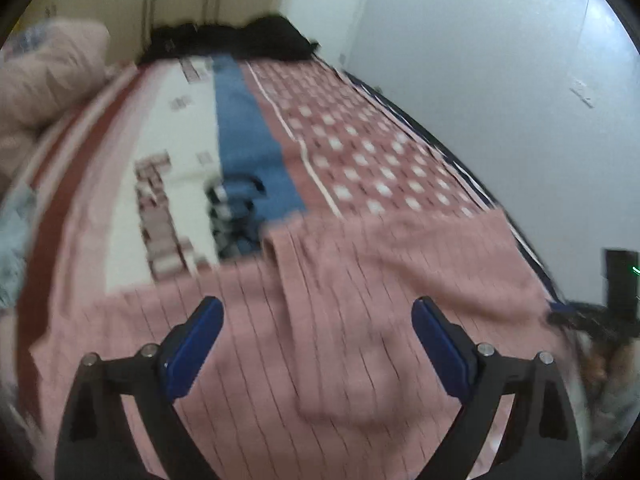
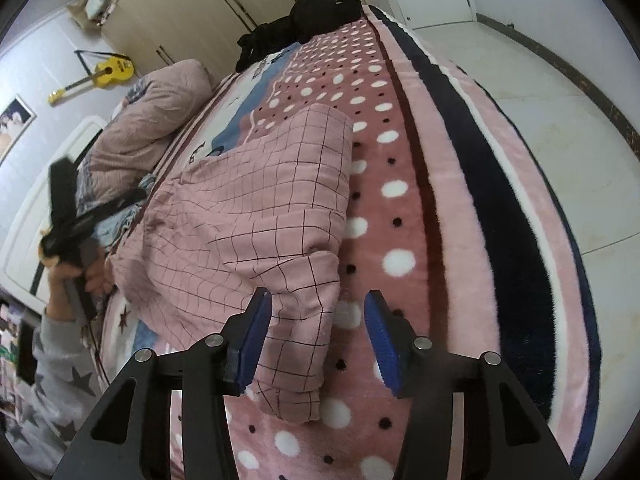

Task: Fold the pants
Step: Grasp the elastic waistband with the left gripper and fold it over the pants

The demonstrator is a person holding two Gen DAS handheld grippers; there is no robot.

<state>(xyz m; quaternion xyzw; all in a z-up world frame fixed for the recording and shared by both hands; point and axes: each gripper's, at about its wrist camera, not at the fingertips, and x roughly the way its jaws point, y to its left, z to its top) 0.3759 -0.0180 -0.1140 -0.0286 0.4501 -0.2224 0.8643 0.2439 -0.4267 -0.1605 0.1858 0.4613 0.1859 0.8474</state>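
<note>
Home bedroom: bed (image 2: 460, 208), pillow (image 2: 160, 120), wardrobe (image 2: 192, 4), guitar (image 2: 108, 70).

No readable text, labels, brands or numbers anywhere in either view. Dark marks on the white and blue panel of the bedspread (image 2: 256, 68) too small and warped to make out as letters. Left wrist view too blurred for any reading. Poster (image 2: 12, 122) on the wall likewise illegible.

Pink pants (image 2: 248, 216) with a thin dark grid are shown on a pink blanket (image 2: 404, 152) patterned with white and black dots, edged by navy, white and maroon stripes, with a blue band (image 1: 244, 128) and blue-padded black grippers.
</note>
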